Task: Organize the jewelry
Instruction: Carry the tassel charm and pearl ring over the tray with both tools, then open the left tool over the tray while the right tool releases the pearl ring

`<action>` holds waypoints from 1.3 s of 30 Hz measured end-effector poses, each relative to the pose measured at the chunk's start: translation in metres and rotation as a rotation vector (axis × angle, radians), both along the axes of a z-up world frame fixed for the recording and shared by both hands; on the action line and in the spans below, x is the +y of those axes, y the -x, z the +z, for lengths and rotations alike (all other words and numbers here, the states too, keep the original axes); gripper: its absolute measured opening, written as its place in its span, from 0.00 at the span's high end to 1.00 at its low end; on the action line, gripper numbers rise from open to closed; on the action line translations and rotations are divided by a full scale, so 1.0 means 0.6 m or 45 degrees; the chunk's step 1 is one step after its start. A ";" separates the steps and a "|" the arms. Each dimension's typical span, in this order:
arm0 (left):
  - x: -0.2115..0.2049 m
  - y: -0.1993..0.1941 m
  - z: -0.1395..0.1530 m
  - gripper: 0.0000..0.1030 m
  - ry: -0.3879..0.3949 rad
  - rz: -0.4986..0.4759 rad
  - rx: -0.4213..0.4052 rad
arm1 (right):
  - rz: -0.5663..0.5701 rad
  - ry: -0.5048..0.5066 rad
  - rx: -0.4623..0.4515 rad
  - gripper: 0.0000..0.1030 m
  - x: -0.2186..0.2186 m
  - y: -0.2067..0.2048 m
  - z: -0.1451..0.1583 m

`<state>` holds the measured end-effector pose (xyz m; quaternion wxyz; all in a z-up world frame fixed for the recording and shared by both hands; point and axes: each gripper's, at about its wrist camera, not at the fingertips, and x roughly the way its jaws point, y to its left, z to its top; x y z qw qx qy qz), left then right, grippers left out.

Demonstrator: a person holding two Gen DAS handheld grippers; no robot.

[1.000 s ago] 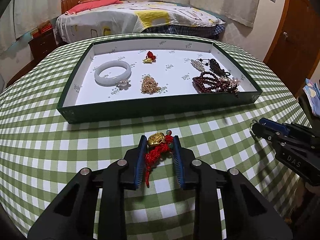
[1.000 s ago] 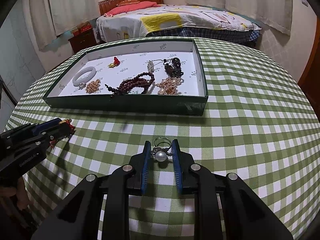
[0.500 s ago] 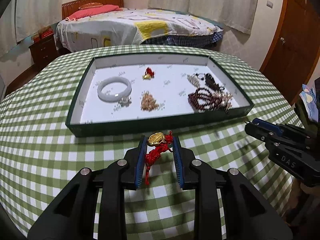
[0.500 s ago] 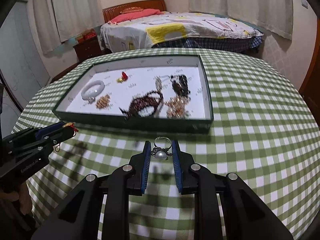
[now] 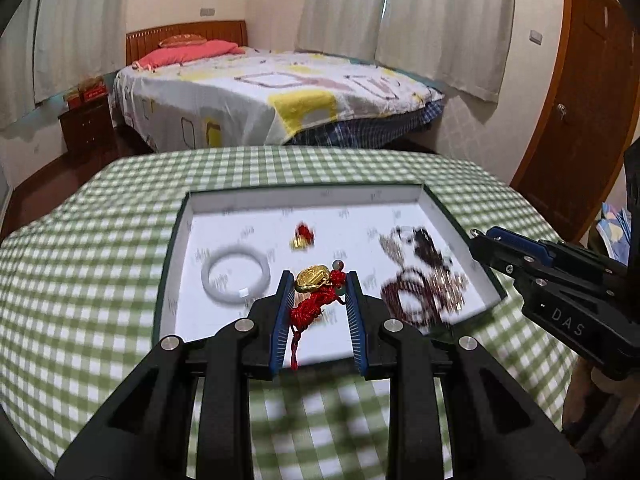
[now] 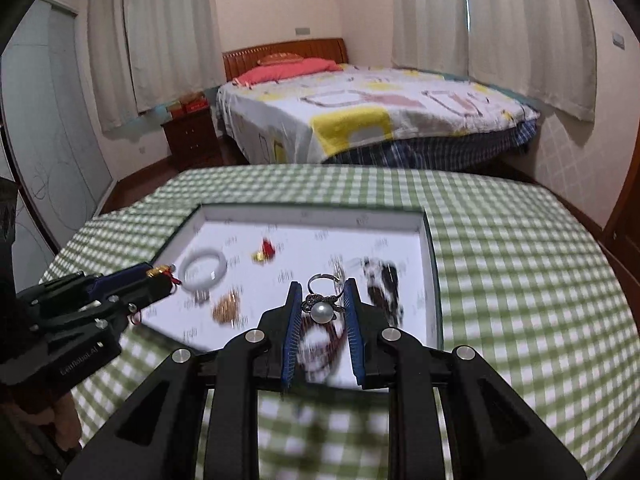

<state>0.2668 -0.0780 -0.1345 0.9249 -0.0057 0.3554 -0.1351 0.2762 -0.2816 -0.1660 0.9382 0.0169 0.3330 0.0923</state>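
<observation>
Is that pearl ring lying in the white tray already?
No, the pearl ring is pinched in the right tool, above the tray.

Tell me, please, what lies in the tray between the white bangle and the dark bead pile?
In the right wrist view, a small red-and-gold charm and a gold chain heap.

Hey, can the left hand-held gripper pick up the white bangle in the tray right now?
Probably not: the left hand-held gripper is already shut on a gold and red charm. The bangle lies unobstructed in the tray.
</observation>
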 end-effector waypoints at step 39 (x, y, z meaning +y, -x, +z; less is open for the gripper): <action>0.025 -0.277 -0.119 0.74 -0.132 0.197 0.339 | 0.011 0.168 0.324 0.78 0.053 -0.256 -0.113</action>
